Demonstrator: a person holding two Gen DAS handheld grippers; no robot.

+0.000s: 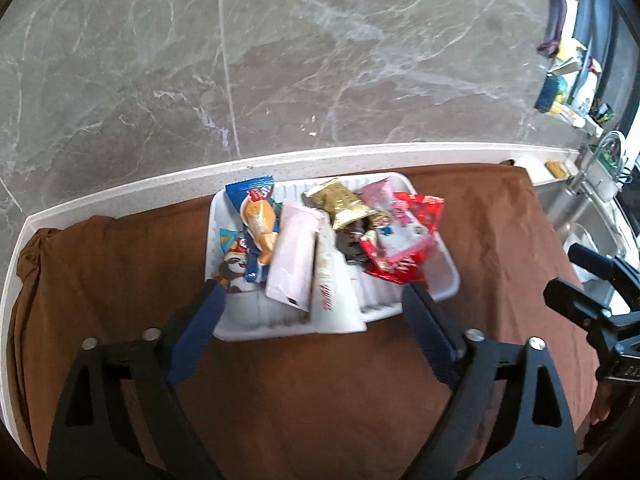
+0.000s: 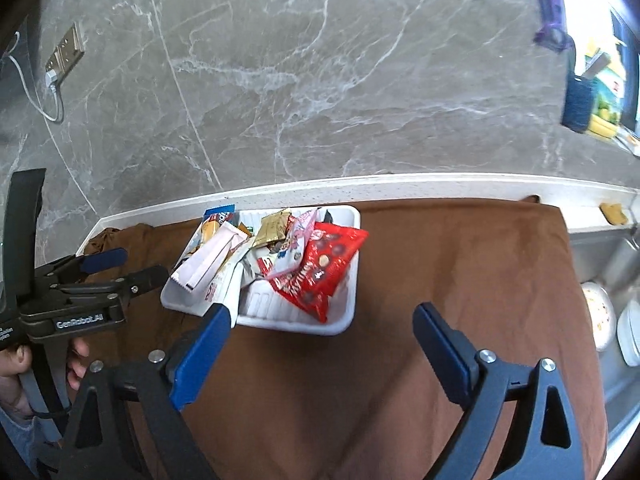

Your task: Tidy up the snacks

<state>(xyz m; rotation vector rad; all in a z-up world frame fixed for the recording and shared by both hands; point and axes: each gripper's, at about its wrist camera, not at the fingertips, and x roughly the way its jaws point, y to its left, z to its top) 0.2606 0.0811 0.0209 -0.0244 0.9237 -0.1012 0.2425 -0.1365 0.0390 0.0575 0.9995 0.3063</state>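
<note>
Blue-padded fingers of the left gripper (image 1: 312, 312) are seen nearest the left wrist camera, spread wide with nothing between them; only the near edge of the white tray (image 1: 448, 280) is framed between their tips, and no pad is pressed on it; the right gripper (image 2: 324, 332) is likewise held wide apart and empty above the brown cloth (image 2: 460, 272), its left finger overlapping the tray's near corner in that view. The tray is set on the cloth, close to the white counter edge (image 1: 320, 160) below the grey marble wall (image 1: 320, 60); the snacks are piled inside it: a blue packet (image 1: 256, 208) at the far left, a pale pink packet (image 1: 292, 256) beside it, a long white packet (image 1: 336, 292) reaching over the near rim, a gold wrapper (image 1: 340, 200) toward the back, and a red packet (image 2: 324, 268) on the right side. A wall socket (image 2: 66, 50) with a white cable is seen at the left in the right wrist view; a steel sink (image 2: 612, 280) with white dishes lies at the right of the cloth. A hand (image 2: 16, 364) is seen gripping the left gripper's handle.
</note>
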